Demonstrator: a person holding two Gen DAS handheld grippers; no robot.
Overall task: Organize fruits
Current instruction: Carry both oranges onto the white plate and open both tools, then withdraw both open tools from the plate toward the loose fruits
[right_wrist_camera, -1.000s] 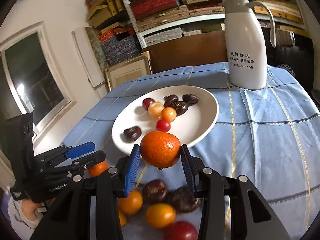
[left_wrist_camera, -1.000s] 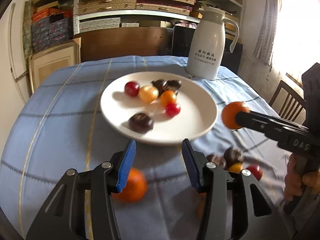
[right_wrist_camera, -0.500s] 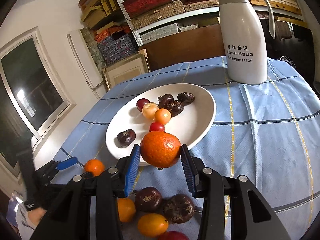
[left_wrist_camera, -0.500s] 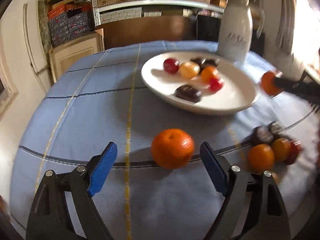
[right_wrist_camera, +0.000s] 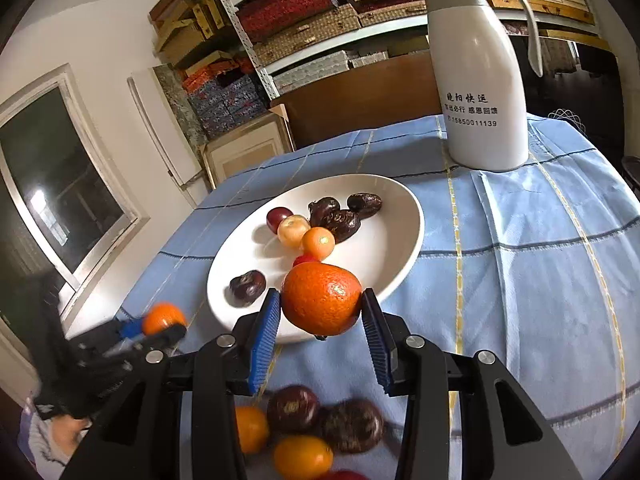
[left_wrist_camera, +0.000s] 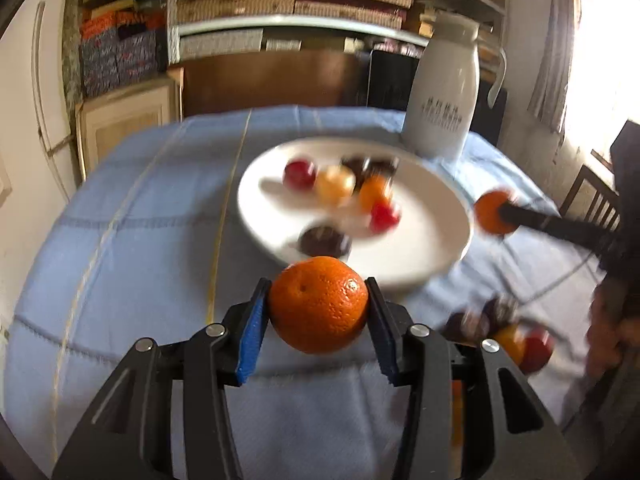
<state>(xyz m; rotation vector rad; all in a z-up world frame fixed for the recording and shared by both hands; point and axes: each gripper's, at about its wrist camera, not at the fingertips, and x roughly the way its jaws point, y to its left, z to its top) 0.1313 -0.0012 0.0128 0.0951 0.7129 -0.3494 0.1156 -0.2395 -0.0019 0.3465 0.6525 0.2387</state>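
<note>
My left gripper [left_wrist_camera: 318, 312] is shut on an orange [left_wrist_camera: 318, 305] and holds it above the blue cloth, just short of the white plate [left_wrist_camera: 424, 240]. My right gripper [right_wrist_camera: 320, 308] is shut on a second orange [right_wrist_camera: 322, 298] at the plate's near rim [right_wrist_camera: 396, 272]. The plate holds several small fruits: red, yellow and orange ones [right_wrist_camera: 318, 242] and dark dates [right_wrist_camera: 340, 220]. A loose cluster of small fruits [right_wrist_camera: 304, 428] lies on the cloth below my right gripper. The right gripper's orange also shows in the left wrist view [left_wrist_camera: 490, 212], and the left gripper's orange in the right wrist view [right_wrist_camera: 162, 316].
A tall white thermos jug [right_wrist_camera: 480, 80] stands behind the plate at the back of the table. Shelves of stacked boxes [right_wrist_camera: 300, 12] line the wall beyond. A wooden chair [left_wrist_camera: 588, 200] stands at the table's right side. The table's edge drops away at the left.
My left gripper closed on the orange that lay between its open jaws and lifted it toward the plate. My right gripper carried its orange closer to the plate's rim.
</note>
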